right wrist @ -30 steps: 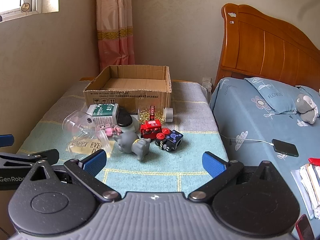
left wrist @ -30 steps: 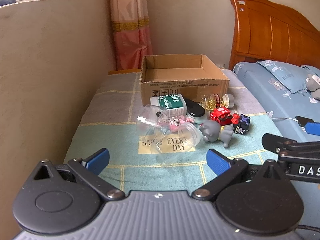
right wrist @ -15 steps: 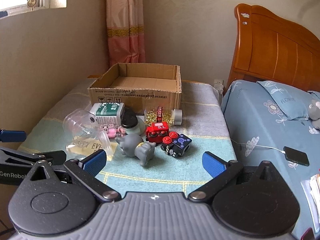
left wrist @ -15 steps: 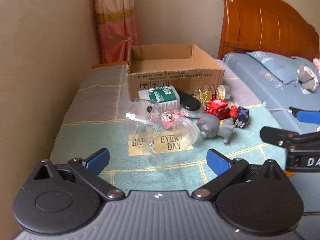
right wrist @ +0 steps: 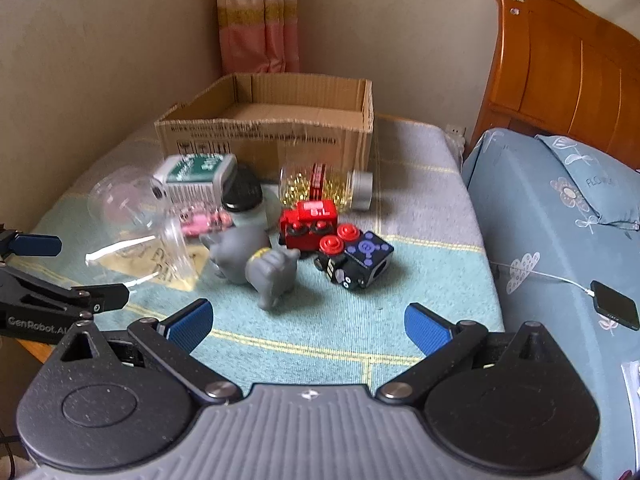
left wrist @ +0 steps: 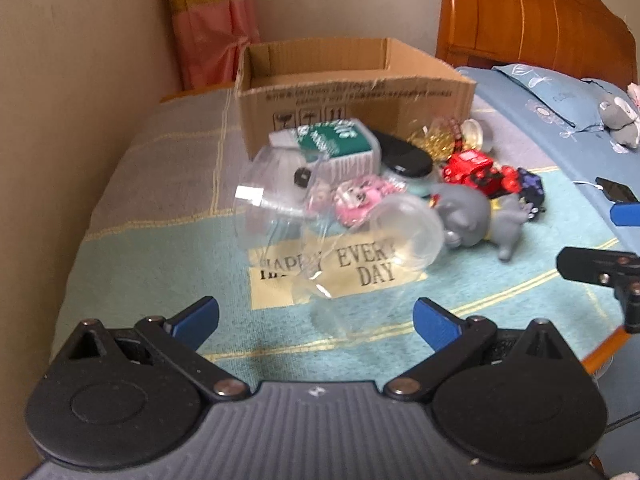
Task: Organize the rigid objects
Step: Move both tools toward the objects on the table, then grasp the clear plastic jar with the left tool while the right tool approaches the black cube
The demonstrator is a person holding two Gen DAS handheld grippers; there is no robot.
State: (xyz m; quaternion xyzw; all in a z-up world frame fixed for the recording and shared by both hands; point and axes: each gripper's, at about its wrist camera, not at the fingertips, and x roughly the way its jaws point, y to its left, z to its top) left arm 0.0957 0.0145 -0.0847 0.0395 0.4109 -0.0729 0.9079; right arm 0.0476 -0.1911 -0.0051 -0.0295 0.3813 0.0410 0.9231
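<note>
An open cardboard box (left wrist: 352, 96) (right wrist: 272, 136) stands at the back of the cloth-covered table. In front of it lie a green-labelled container (left wrist: 336, 144), a black-lidded jar (left wrist: 406, 160), a jar of yellow beads (right wrist: 320, 188), a red toy train (right wrist: 308, 222), a black and purple toy block (right wrist: 360, 262), a grey elephant figure (right wrist: 256, 260), a pink toy (left wrist: 360, 200) and clear plastic cups (left wrist: 360, 240). My left gripper (left wrist: 316, 320) is open just short of the clear cups. My right gripper (right wrist: 308, 324) is open just short of the elephant.
The wall runs along the table's left side, with a curtain (right wrist: 256, 16) in the back corner. A bed with blue bedding (right wrist: 560, 220) and a wooden headboard (right wrist: 560, 68) stands to the right. A phone on a cable (right wrist: 614, 306) lies on the bed.
Both grippers have moved forward toward the pile, so the objects look larger and closer. Both stay open. Nothing on the table has moved.
</note>
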